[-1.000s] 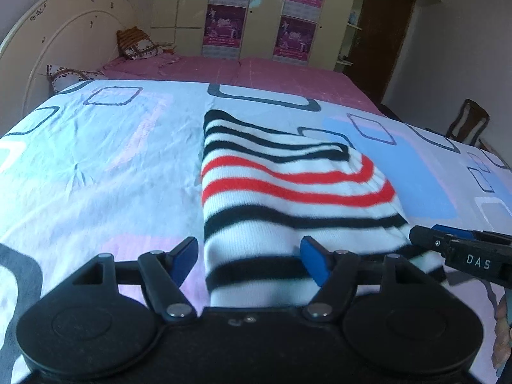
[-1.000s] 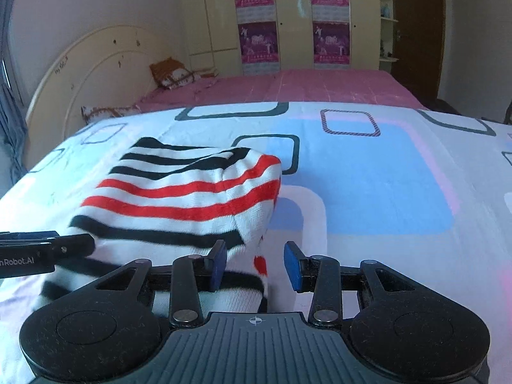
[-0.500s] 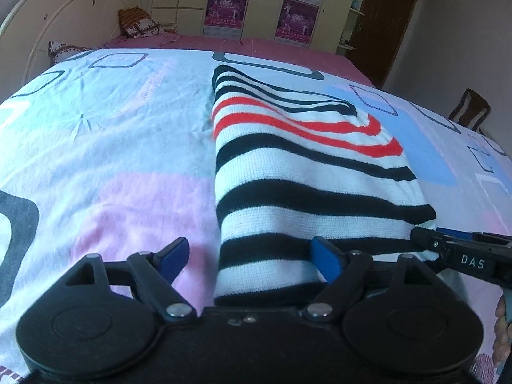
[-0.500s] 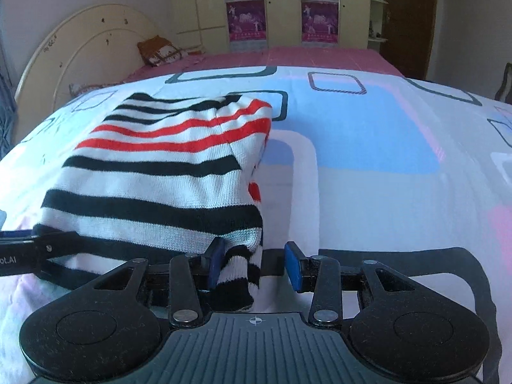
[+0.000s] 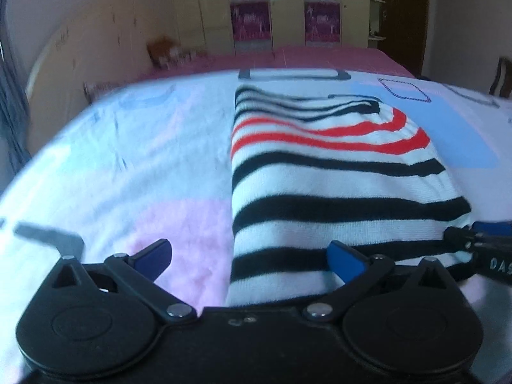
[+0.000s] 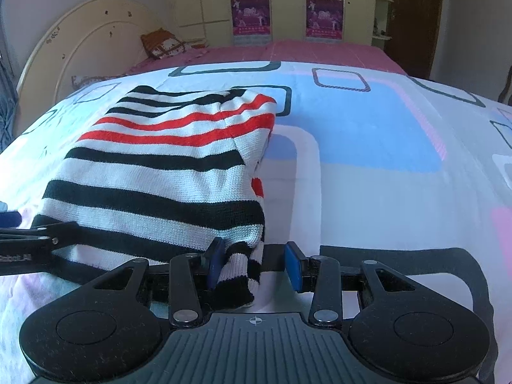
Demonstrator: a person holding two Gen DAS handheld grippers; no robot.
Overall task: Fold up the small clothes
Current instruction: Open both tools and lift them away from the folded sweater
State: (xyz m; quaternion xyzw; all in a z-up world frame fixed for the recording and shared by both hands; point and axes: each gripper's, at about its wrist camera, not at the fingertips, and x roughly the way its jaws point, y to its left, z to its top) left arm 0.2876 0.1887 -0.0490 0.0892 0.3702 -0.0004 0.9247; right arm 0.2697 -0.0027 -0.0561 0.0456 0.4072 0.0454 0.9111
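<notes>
The sweater (image 5: 336, 192), knit in white with black and red stripes, lies folded on the bed (image 5: 144, 160), on a bedspread printed with pink and blue blocks and dark rounded squares. It is the landmark here.

Left of the sweater's near left corner sits one blue pad (image 5: 153, 257) of the left hand-held gripper (image 5: 249, 257); the other pad rests over the sweater's near hem, right of that corner. The jaws have just been opening and now stand wide apart. The sweater's near left edge lies between them, but neither pad presses on it. This view is blurred toward its left side.

At the sweater's near right corner is the right hand-held gripper (image 6: 254, 264). A small striped flap of the hem (image 6: 240, 268) hangs between its jaws. The left blue pad (image 6: 215, 264) touches the flap, while the right pad stands off from it with a gap, so the jaws are partly apart and not clamped on the cloth. In the right wrist view the left hand-held gripper's dark finger reaches in over the sweater's near left hem.

Beyond the sweater's far end are a pink sheet (image 6: 288, 52), a cushion (image 6: 161, 43) by the curved headboard (image 6: 86, 35), and a wardrobe (image 6: 288, 3) with purple posters.
</notes>
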